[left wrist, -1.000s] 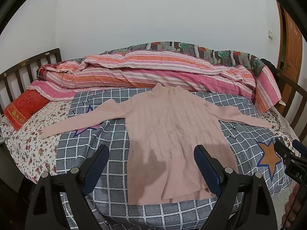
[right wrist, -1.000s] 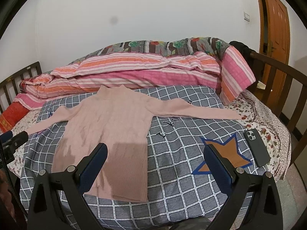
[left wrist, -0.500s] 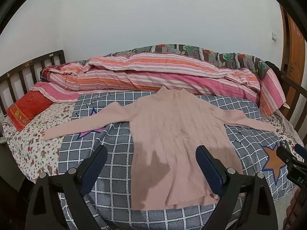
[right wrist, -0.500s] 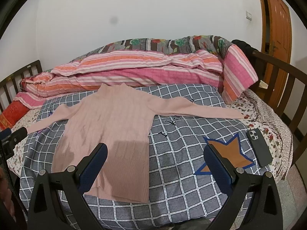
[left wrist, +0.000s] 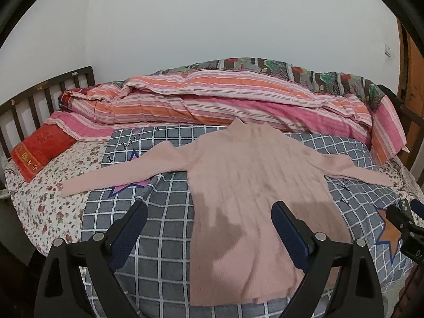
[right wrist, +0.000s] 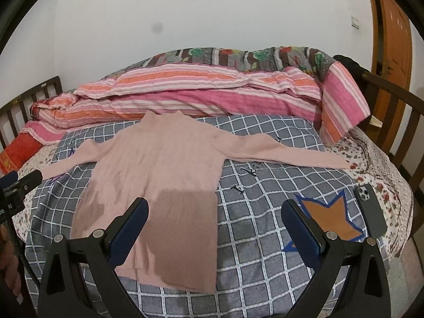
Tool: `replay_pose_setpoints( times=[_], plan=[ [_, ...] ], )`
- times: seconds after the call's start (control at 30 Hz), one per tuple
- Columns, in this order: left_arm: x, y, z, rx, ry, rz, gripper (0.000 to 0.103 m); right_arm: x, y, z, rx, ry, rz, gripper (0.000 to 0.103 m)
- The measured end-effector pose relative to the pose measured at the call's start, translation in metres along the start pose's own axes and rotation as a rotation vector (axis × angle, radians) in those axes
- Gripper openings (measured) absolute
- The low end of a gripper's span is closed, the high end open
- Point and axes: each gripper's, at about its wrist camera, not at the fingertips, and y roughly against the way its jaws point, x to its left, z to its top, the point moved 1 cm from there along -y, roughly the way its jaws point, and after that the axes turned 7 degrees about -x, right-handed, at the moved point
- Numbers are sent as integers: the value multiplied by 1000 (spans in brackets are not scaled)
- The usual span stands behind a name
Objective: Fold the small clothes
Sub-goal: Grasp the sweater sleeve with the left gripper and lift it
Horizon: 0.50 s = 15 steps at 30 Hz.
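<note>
Both grippers' fingers (left wrist: 288,230) wide apart; holding nothing.

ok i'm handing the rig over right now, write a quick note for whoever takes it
Left gripper: open, empty, above the sweater's hem.
Right gripper: open, empty, above the hem's right side.
Pink sweater: flat, face up on the checked blanket, both sleeves spread out, collar toward the striped quilt.
A phone lies near the bed's right edge.
Done: laid out.
Left: all folds.
</note>
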Motion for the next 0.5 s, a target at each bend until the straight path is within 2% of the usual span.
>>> replay_pose_setpoints(
  times=[0.23, 0.47, 0.5],
  plan=[
    [26, -31, 4, -13, 59, 44, 95, 11, -27, 12, 12, 1, 19, 99],
    [80, -90, -1, 61, 223, 11, 95, 26, -75, 17, 23, 13, 62, 99],
    [94, -104, -3, 93, 261, -17, 93, 28, -85, 18, 26, 17, 59, 99]
  ],
)
